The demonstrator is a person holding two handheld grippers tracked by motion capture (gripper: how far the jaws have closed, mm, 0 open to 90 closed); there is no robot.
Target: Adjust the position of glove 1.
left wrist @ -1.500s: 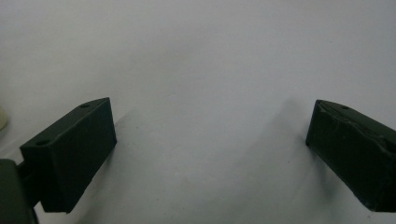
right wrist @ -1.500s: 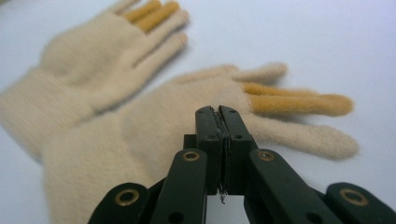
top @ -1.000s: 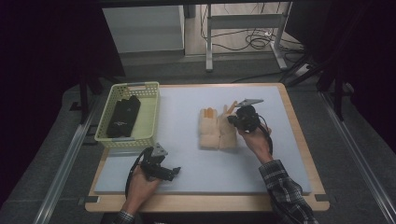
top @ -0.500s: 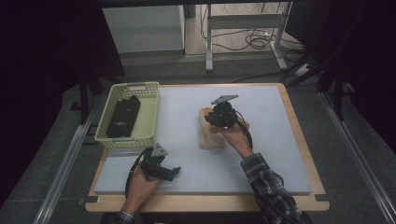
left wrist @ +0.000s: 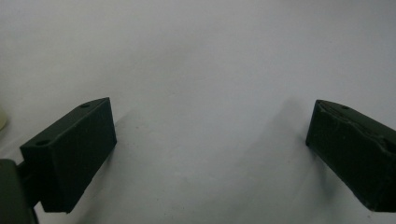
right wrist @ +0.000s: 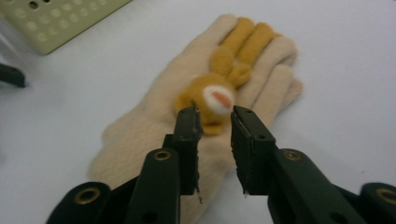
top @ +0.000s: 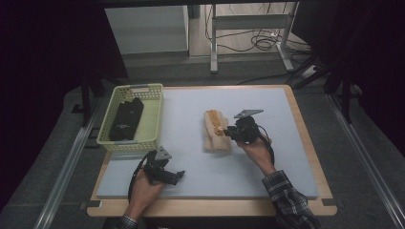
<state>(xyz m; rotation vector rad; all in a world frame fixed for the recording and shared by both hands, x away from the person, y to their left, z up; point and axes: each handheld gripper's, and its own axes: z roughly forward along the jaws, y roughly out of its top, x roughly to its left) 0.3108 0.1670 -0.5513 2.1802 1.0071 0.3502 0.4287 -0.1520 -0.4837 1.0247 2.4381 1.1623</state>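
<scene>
A beige knitted glove (top: pixel 215 139) with an orange rabbit figure (top: pixel 214 122) on it lies flat on the mat, a little right of the middle. My right gripper (top: pixel 224 132) hovers at the glove's right edge and points left across it. In the right gripper view the glove (right wrist: pixel 154 121) lies below the right gripper (right wrist: pixel 215 116). Its jaws have just been opening and stand a little apart, with nothing pinched between them; the rabbit (right wrist: pixel 219 91) sits just past the tips. My left gripper (top: pixel 177 175) rests on the mat at the front left. Its jaws (left wrist: pixel 210 126) are wide open over bare mat.
A pale green basket (top: pixel 130 142) stands at the table's left with a black item (top: pixel 125 119) inside; its corner (right wrist: pixel 56 21) appears in the right gripper view. The grey mat (top: pixel 286 157) covers the wooden table, whose edges show around it.
My right gripper swung left over the beige fabric, then drew back to its right edge. The fabric spread wider to the right before and now lies narrower. The left gripper stayed put.
</scene>
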